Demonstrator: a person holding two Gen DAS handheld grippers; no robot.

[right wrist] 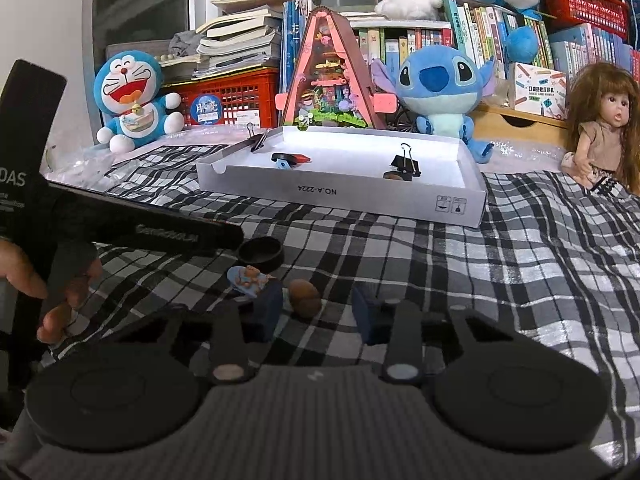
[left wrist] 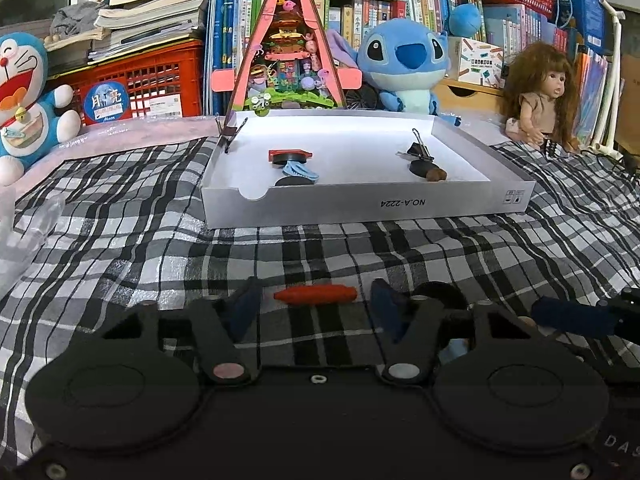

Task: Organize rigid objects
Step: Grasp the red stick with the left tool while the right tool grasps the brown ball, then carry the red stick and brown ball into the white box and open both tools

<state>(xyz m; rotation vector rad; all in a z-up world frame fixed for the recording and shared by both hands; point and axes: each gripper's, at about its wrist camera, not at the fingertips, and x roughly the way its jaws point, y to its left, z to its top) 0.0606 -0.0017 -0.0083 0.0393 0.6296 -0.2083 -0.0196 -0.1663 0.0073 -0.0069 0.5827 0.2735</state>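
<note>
Left gripper (left wrist: 316, 308) jaws are seen parted on the plaid cloth (left wrist: 360, 248), a red peg (left wrist: 315, 294) lying between the pads, untouched — the white tray (left wrist: 368, 206) beyond. Right gripper (right wrist: 316, 312) is likewise unclenched: a brown nut (right wrist: 305, 297) sits between its fingers, gripped by neither.

The tray (left wrist: 368, 208) sits on the cloth (left wrist: 120, 248), toward its far edge. In the tray: a binder clip (left wrist: 422, 148) at right, discs (left wrist: 289, 157) at left, a second clip (left wrist: 230, 130) on the far-left wall. Near the cloth's front edge lie a stick (left wrist: 315, 294), a cap (right wrist: 261, 253), a figurine (right wrist: 249, 278) and a nut (right wrist: 305, 298). Plush toys (right wrist: 440, 88) stand behind the tray; a doll (left wrist: 540, 104) sits at the far-right corner.
</note>
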